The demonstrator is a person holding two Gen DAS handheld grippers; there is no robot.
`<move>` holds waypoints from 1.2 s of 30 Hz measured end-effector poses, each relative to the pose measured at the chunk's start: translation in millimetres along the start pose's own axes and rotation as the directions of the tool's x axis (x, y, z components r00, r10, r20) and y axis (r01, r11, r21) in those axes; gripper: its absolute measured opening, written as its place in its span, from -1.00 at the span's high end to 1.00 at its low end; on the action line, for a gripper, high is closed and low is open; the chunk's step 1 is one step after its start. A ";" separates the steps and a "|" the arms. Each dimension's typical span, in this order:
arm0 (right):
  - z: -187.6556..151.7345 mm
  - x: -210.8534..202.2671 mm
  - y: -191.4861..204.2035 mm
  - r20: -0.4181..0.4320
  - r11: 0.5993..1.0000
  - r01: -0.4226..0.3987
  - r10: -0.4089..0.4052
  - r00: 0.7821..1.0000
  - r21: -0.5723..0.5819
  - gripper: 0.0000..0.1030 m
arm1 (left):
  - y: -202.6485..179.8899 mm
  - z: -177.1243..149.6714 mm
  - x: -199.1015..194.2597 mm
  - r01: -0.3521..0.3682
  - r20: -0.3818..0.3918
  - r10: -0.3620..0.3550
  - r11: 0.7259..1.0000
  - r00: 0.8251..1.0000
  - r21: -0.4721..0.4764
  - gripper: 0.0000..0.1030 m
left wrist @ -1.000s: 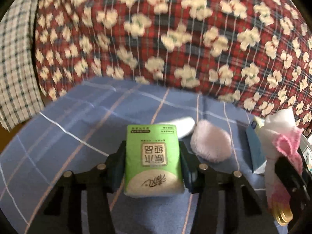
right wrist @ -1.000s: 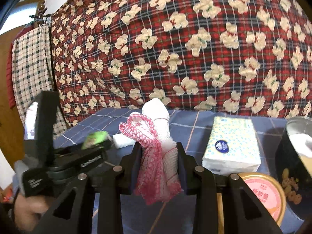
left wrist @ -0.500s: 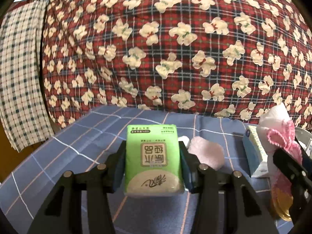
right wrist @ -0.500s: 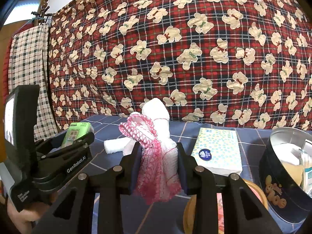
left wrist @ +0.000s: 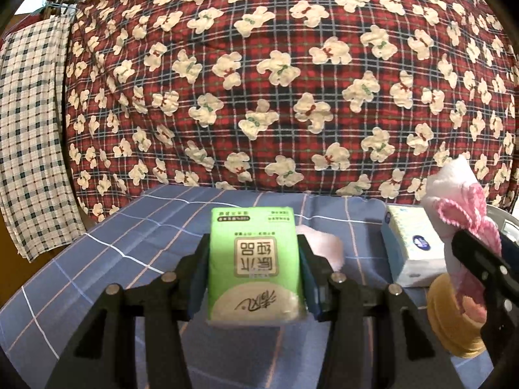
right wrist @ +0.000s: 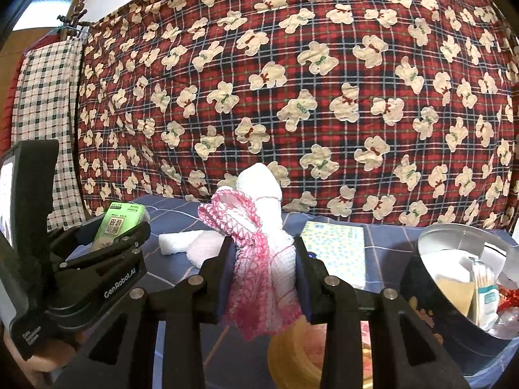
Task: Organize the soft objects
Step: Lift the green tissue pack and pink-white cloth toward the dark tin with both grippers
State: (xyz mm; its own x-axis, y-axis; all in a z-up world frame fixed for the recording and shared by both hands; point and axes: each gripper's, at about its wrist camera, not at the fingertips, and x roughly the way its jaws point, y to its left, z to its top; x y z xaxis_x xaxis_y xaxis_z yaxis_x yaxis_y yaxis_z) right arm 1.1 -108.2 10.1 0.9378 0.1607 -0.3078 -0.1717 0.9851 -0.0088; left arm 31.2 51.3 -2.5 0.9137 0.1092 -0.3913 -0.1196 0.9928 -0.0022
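Our left gripper (left wrist: 256,278) holds the green tissue pack (left wrist: 255,264) and our right gripper (right wrist: 263,275) holds the pink-white cloth (right wrist: 259,246), both above the table (left wrist: 107,243). We should carry them level to the tin (right wrist: 454,295), without squeezing harder.

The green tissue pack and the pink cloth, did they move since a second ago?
Both were lifted: the left gripper raised the green tissue pack, the right gripper raised the pink and white cloth, and both views tipped up toward the bear blanket. Both grips stayed shut; nothing was let go.
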 end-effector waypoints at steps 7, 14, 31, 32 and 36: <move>-3.2 -10.5 -9.6 0.010 1.000 0.020 -0.020 1.000 -0.007 0.28 | -13.5 -2.4 -9.2 0.019 0.014 -0.019 1.000 1.000 0.021 0.05; -5.5 -17.9 -20.4 0.016 0.999 0.041 -0.040 0.999 -0.008 0.28 | -20.9 -3.5 -12.6 0.024 0.016 -0.025 0.999 1.000 0.039 0.05; -10.1 -45.3 -58.1 0.073 0.988 0.142 -0.137 0.988 -0.061 0.28 | -66.1 -9.5 -32.3 0.137 -0.006 -0.137 0.989 0.991 0.059 0.05; -10.3 -46.9 -63.5 0.075 0.987 0.151 -0.146 0.986 -0.058 0.28 | -68.4 -9.5 -33.1 0.141 -0.007 -0.141 0.988 0.990 0.060 0.05; -10.5 -52.1 -79.5 0.080 0.984 0.173 -0.169 0.982 -0.037 0.28 | -77.8 -9.3 -37.2 0.154 -0.007 -0.154 0.986 0.988 0.061 0.05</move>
State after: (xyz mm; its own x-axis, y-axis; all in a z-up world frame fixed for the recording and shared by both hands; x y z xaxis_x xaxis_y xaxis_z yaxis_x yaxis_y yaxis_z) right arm -37.3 -195.5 16.9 0.9745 -0.0039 -0.2243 -0.0183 0.9952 -0.0966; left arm 2.9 -30.5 3.7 0.9186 -0.0449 -0.3927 0.0462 0.9989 -0.0062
